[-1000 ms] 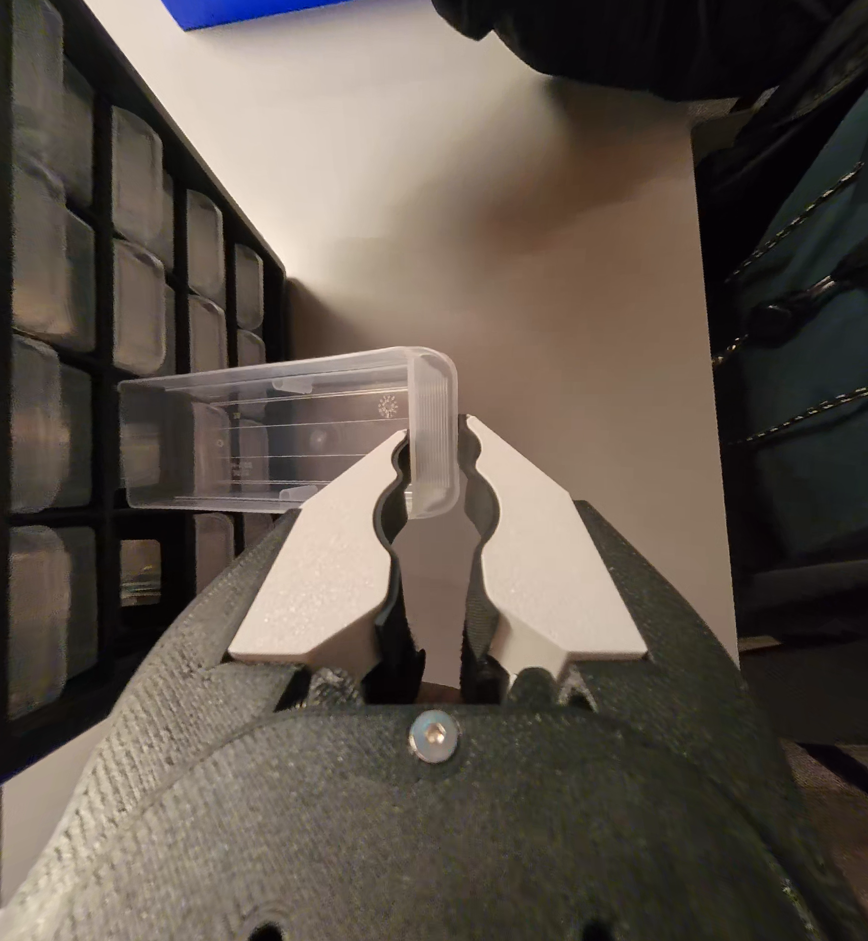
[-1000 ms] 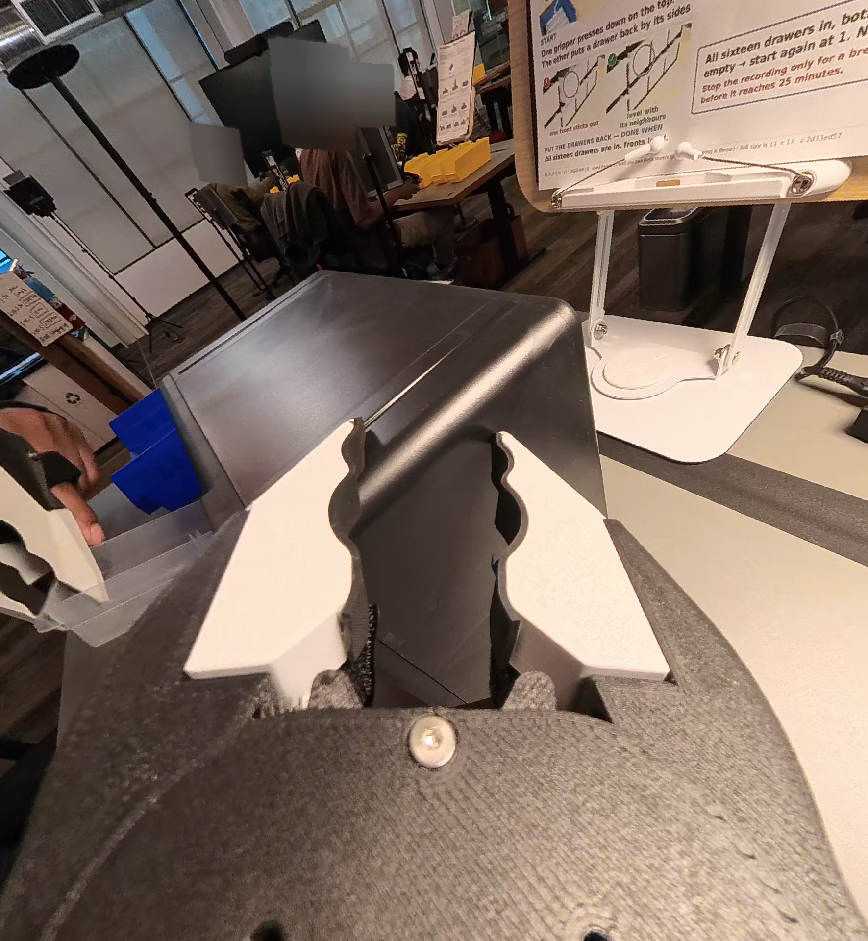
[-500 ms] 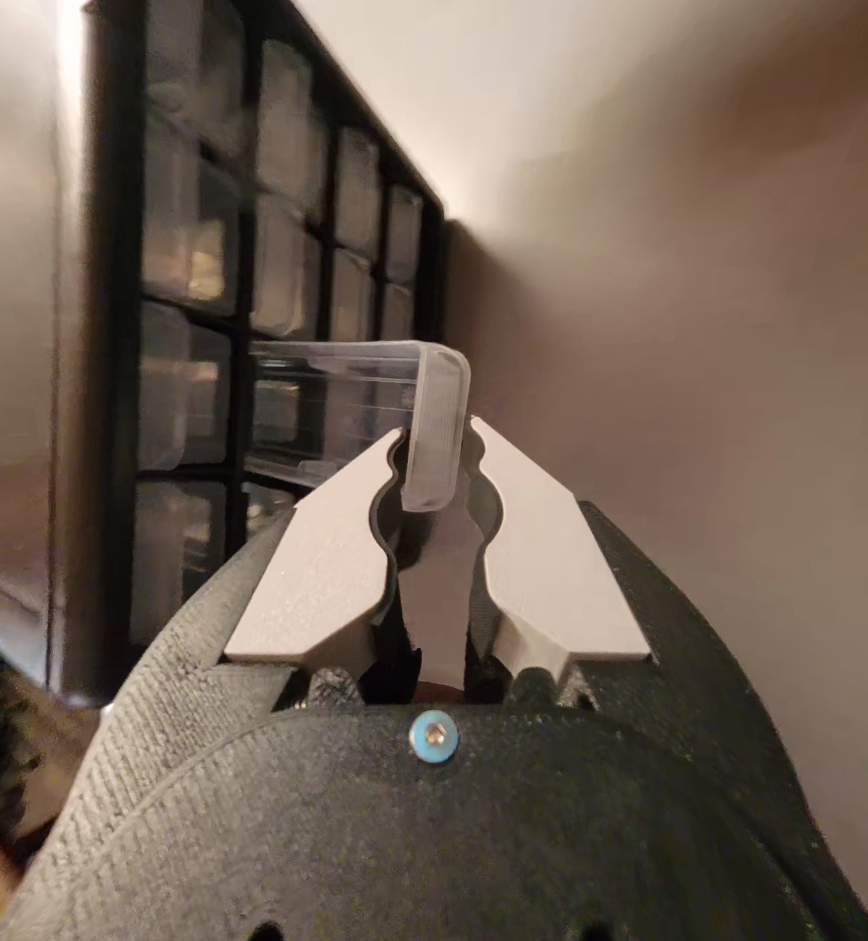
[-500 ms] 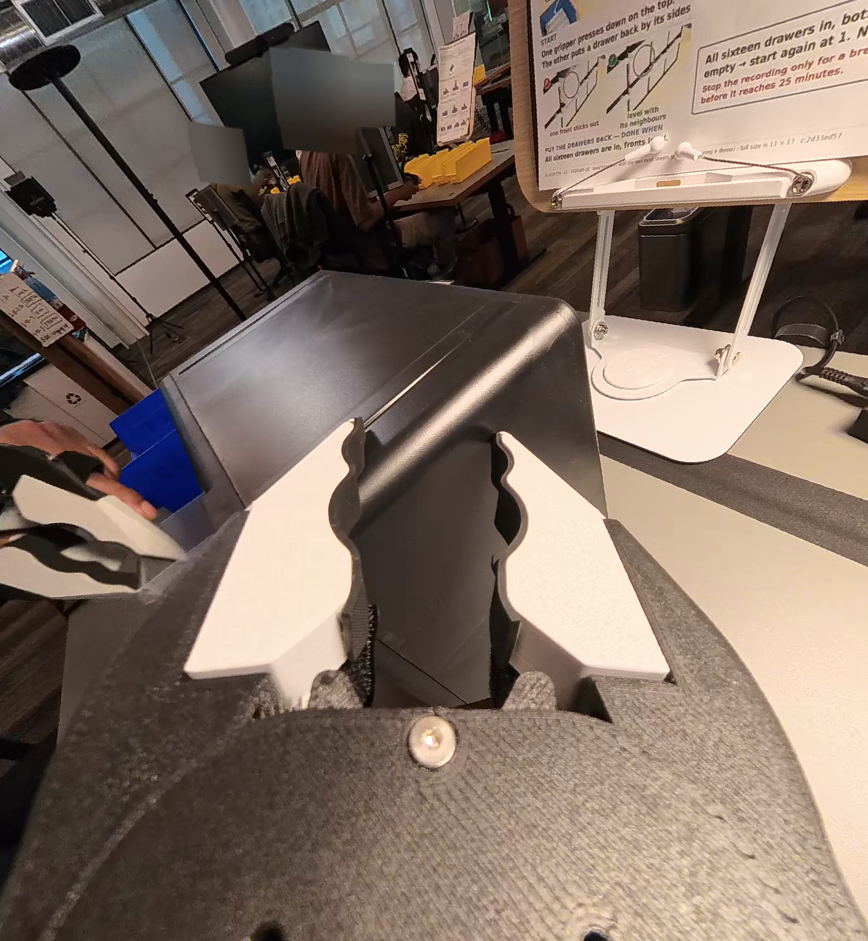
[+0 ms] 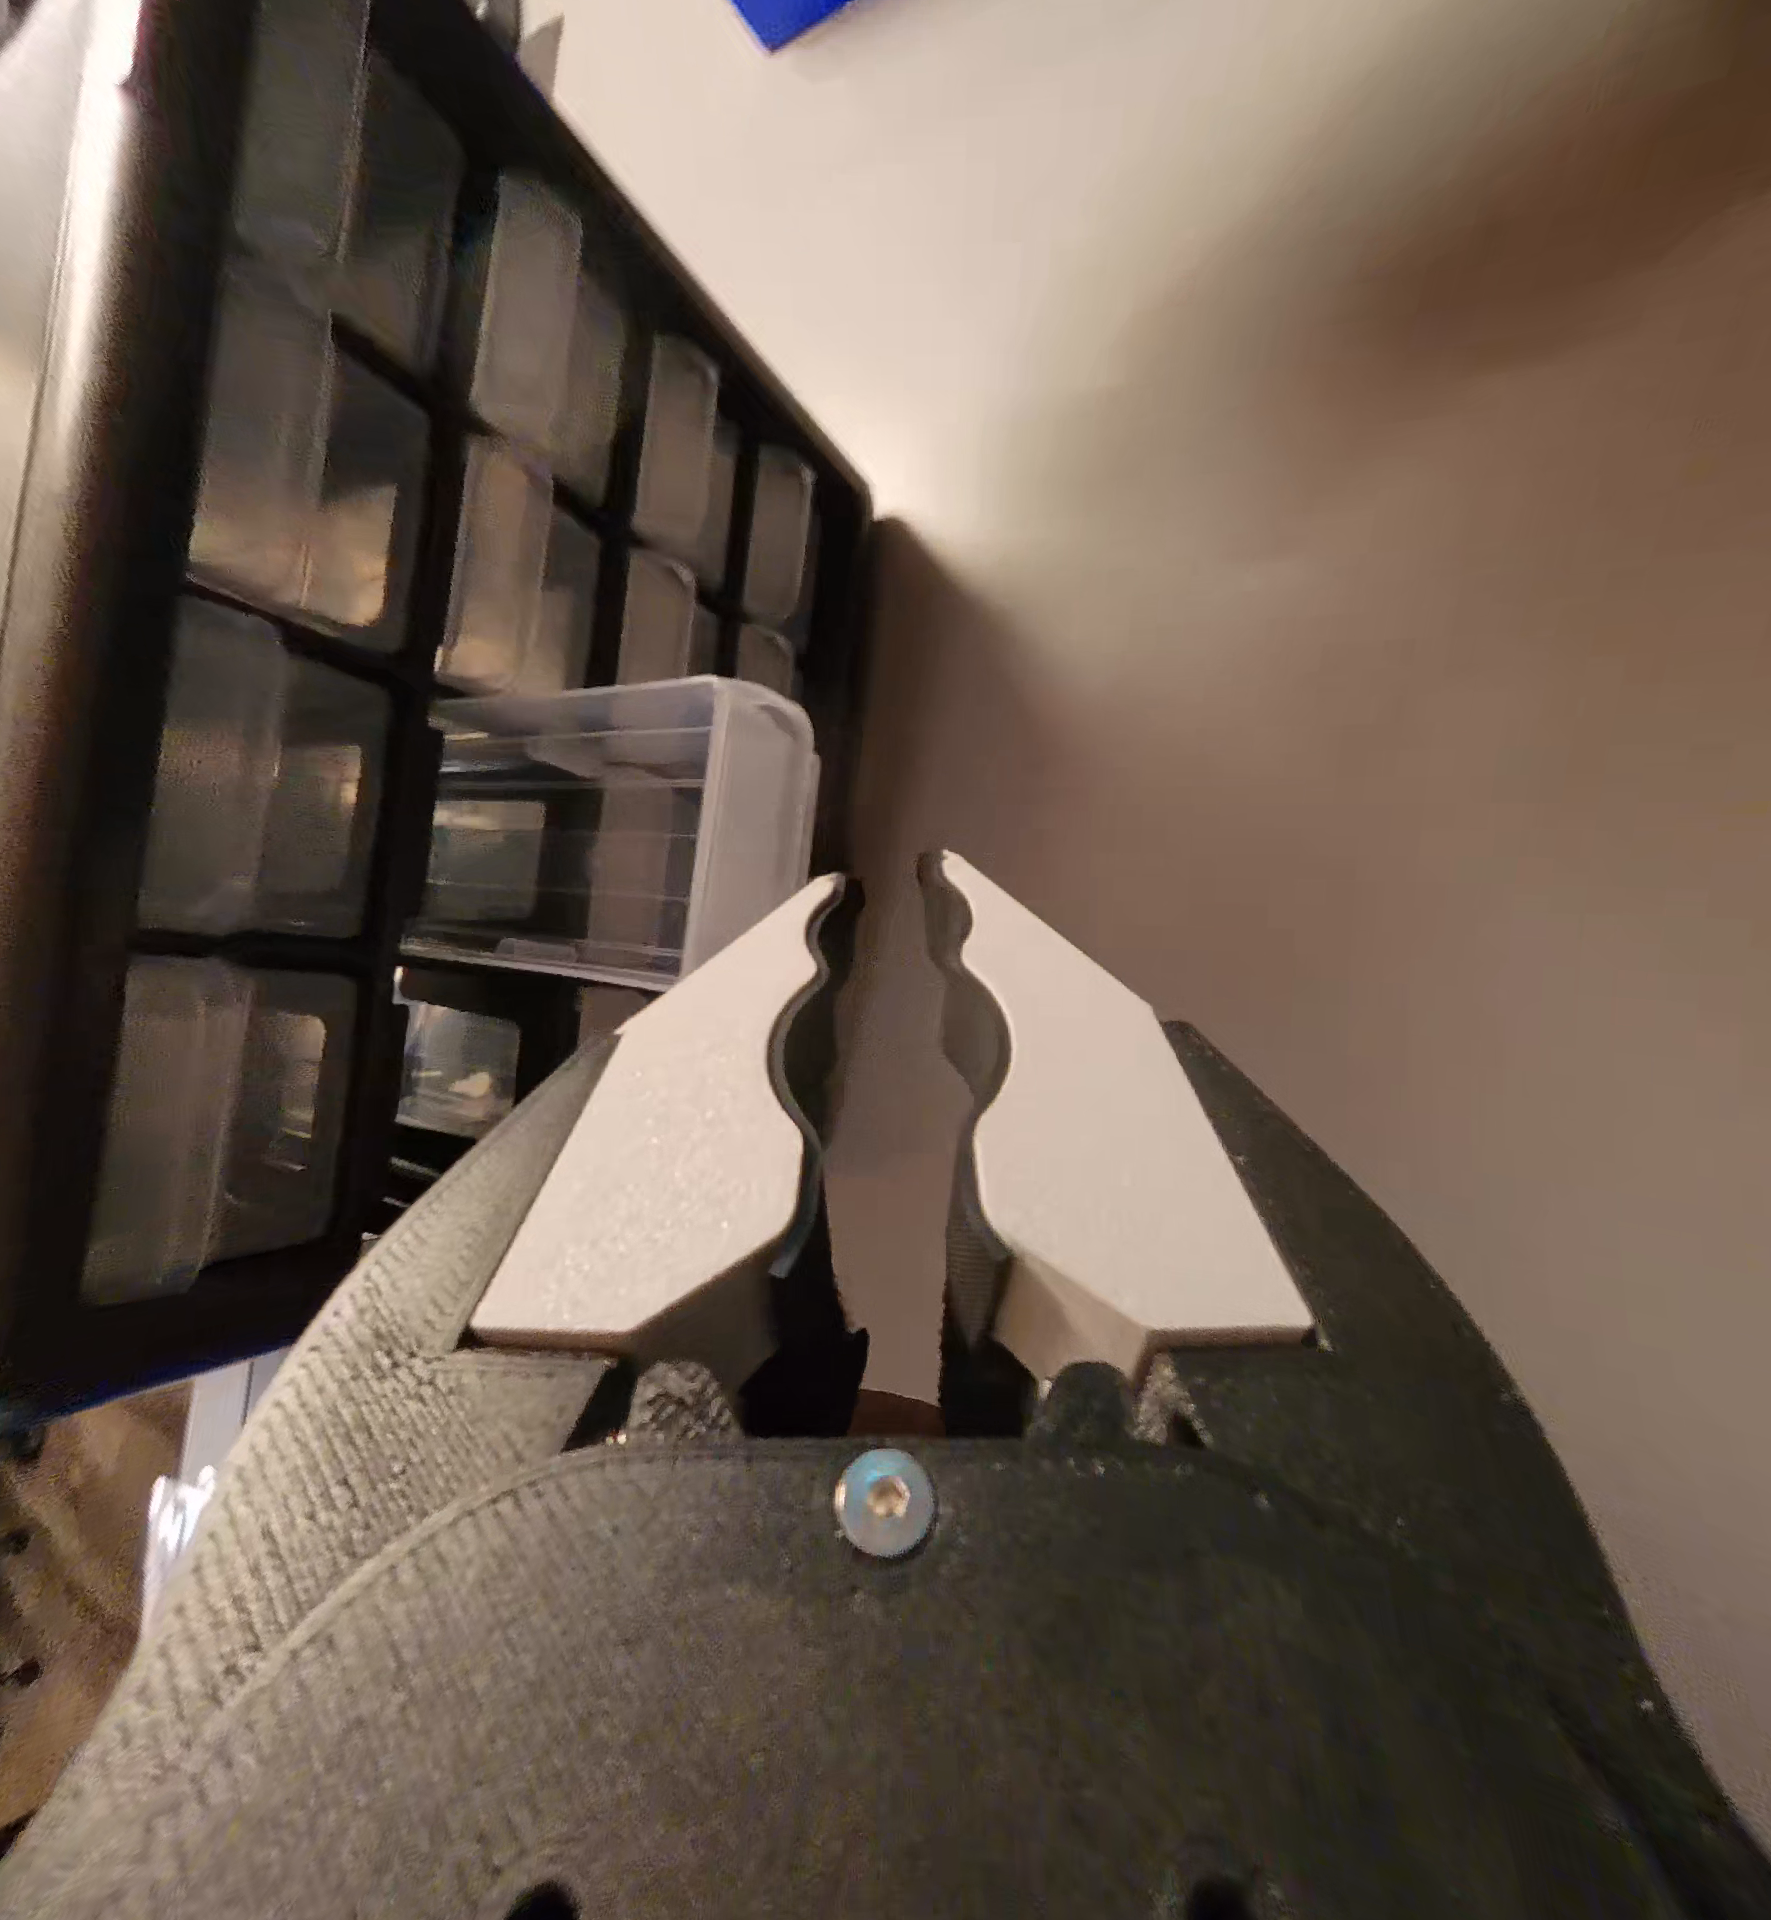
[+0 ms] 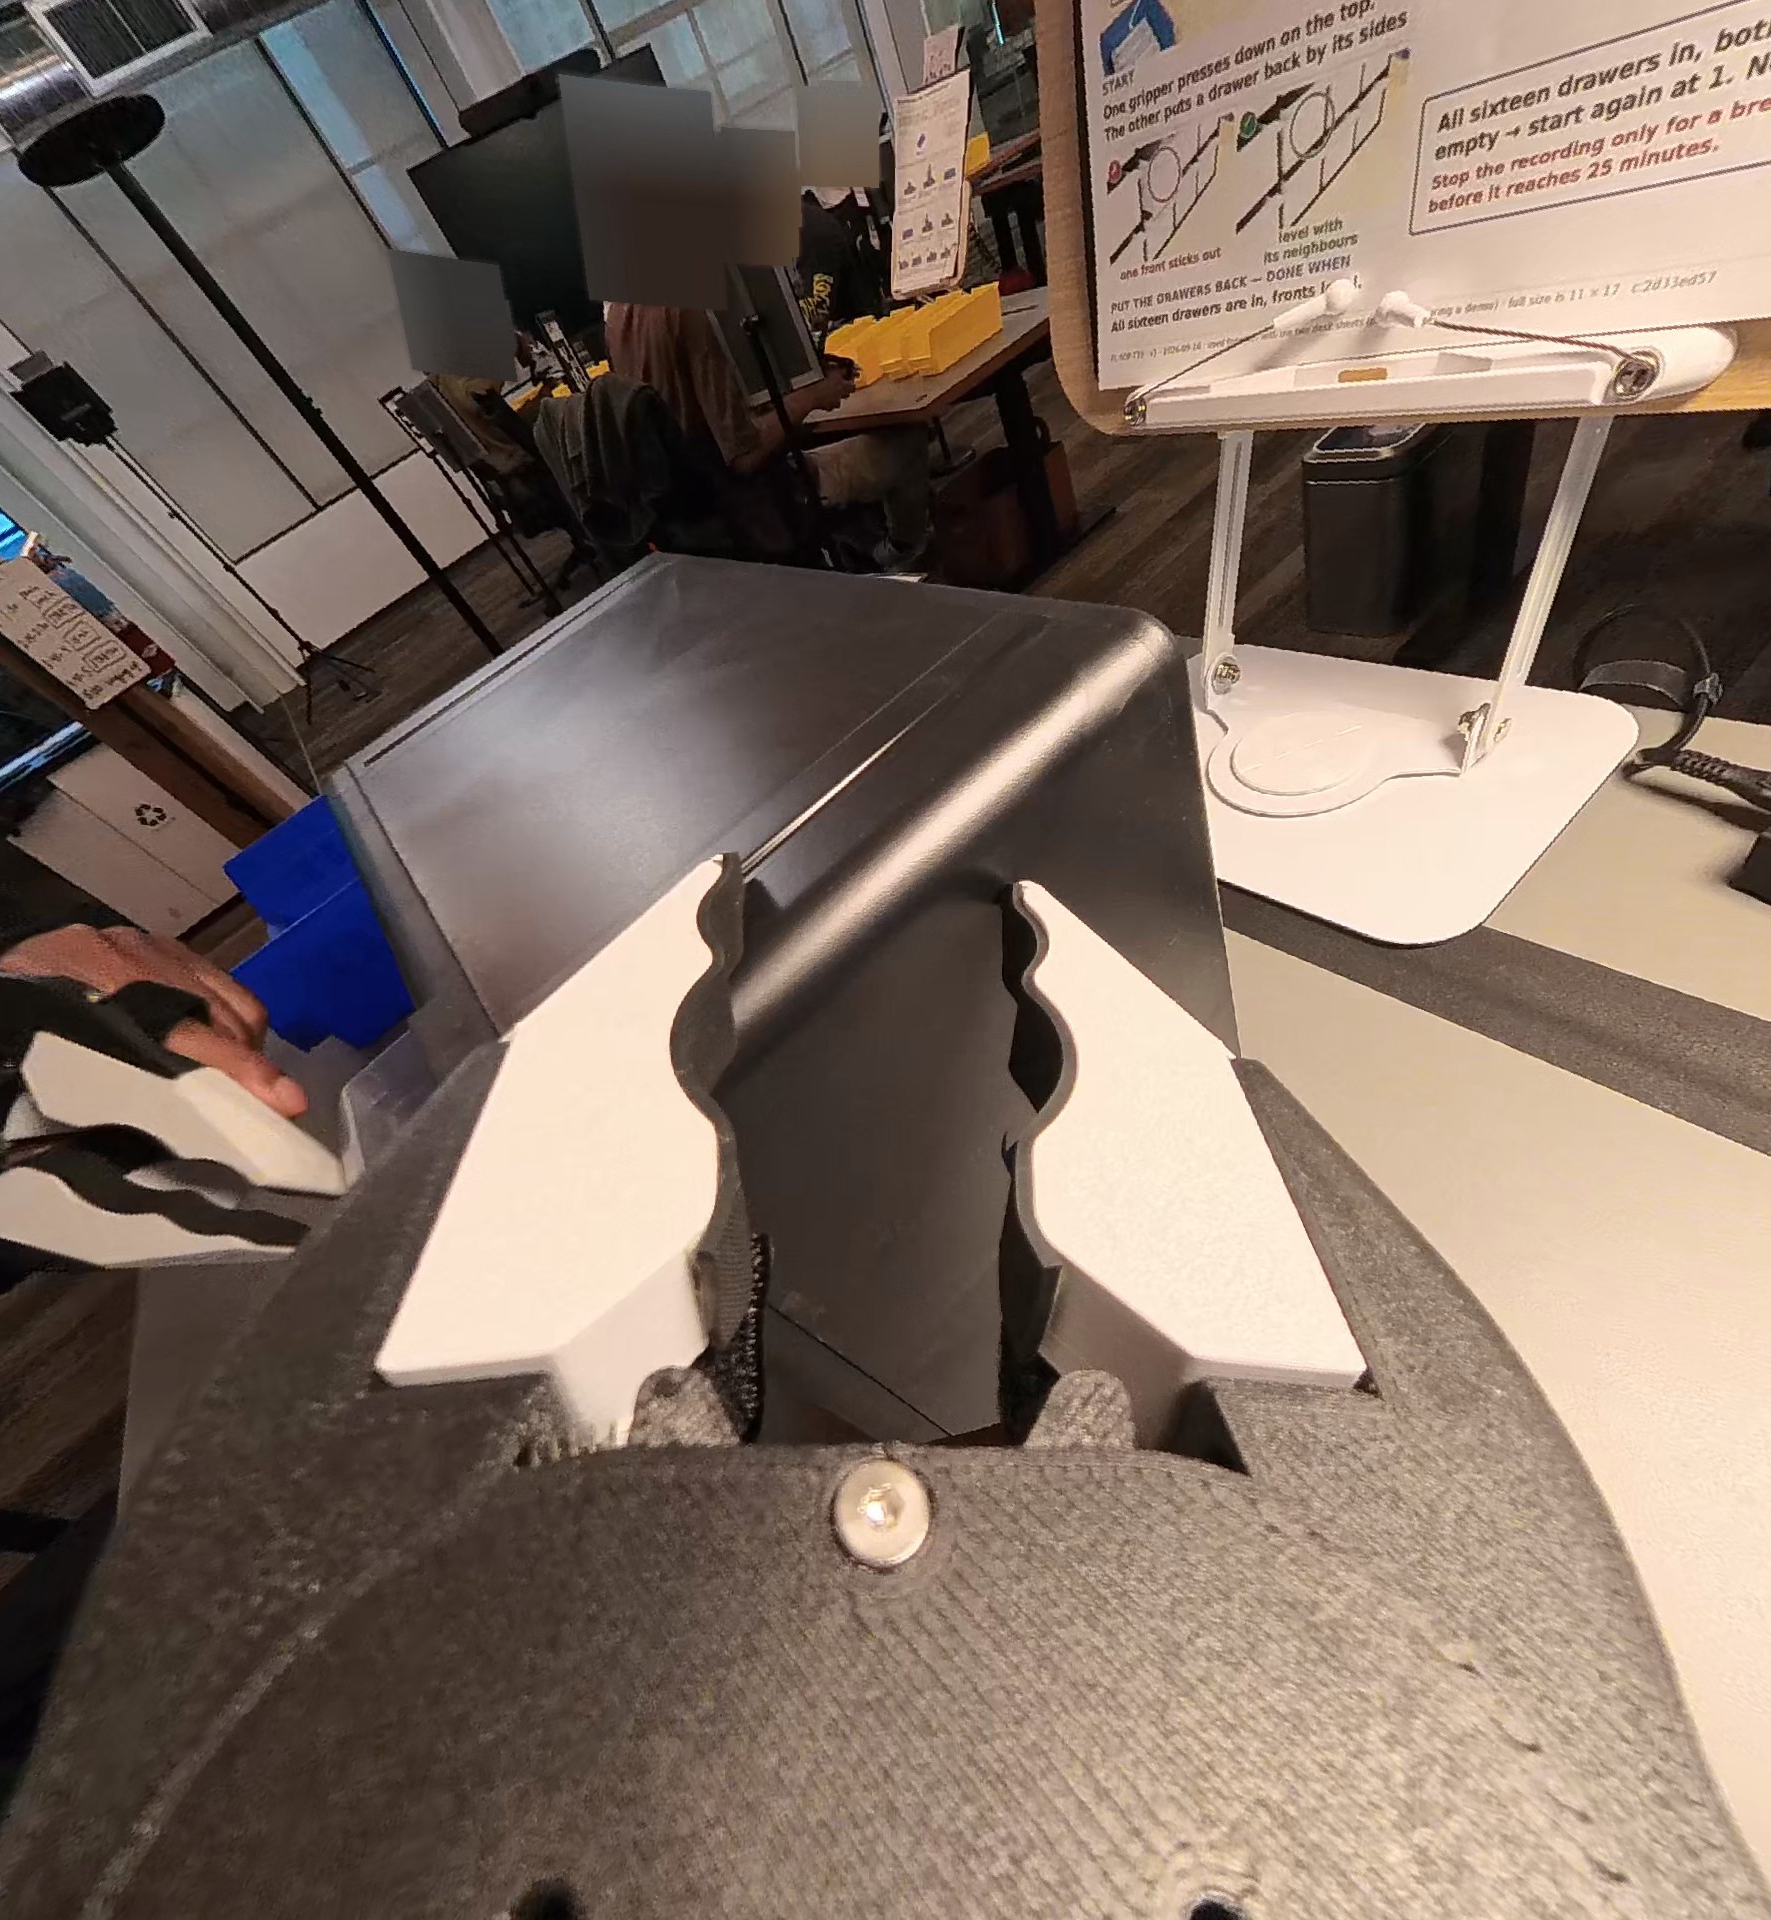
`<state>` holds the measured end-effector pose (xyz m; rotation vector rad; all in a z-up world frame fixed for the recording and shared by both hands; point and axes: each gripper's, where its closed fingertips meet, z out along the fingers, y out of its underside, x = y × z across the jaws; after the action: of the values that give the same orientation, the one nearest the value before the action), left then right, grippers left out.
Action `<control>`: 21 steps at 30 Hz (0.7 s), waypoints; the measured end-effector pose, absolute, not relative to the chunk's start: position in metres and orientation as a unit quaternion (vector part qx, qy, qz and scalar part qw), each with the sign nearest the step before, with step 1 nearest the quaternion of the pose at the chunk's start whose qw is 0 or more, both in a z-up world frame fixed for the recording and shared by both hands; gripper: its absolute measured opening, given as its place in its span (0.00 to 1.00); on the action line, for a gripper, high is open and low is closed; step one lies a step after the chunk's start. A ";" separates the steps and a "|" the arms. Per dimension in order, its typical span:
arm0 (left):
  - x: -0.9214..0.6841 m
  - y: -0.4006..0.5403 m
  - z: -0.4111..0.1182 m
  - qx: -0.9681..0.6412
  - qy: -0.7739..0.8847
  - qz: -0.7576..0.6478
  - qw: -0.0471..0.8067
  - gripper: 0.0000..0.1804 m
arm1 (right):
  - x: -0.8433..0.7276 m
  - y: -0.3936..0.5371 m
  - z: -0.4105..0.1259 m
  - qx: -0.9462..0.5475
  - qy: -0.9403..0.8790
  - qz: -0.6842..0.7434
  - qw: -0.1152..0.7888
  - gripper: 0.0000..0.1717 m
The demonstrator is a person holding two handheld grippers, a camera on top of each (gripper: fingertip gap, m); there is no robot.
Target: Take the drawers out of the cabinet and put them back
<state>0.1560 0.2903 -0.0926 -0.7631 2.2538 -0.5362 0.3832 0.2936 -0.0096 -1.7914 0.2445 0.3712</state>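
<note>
Meanwhile, a black cabinet (image 5: pixel 81 727) of clear drawers stood on the pale table (image 5: pixel 1276 520), one drawer (image 5: pixel 652 831) sticking partway out of it.

Largest was the cabinet, its dark top (image 6: pixel 704 748) lying under the right gripper (image 6: pixel 876 894), whose fingers were spread wide across the cabinet's rounded edge with nothing pinched. Smaller, the protruding drawer sat low in the cabinet's front. Just beside that drawer's front, the left gripper (image 5: pixel 886 878) held its fingertips slightly apart, gripping nothing.
</note>
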 end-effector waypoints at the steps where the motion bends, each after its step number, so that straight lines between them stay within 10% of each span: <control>1: 0.162 0.295 -0.097 -0.298 0.866 -0.196 0.351 0.06 | 0.383 0.293 -0.010 -0.774 0.106 0.160 0.603 0.31; 21: 0.151 0.372 -0.071 -0.421 0.779 -0.217 0.411 0.24 | 0.383 0.293 -0.010 -0.774 0.105 0.162 0.604 0.31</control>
<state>0.1505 0.3715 -0.0705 -1.0593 1.9604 -0.5462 0.3833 0.2930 -0.0097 -1.7909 0.2422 0.3746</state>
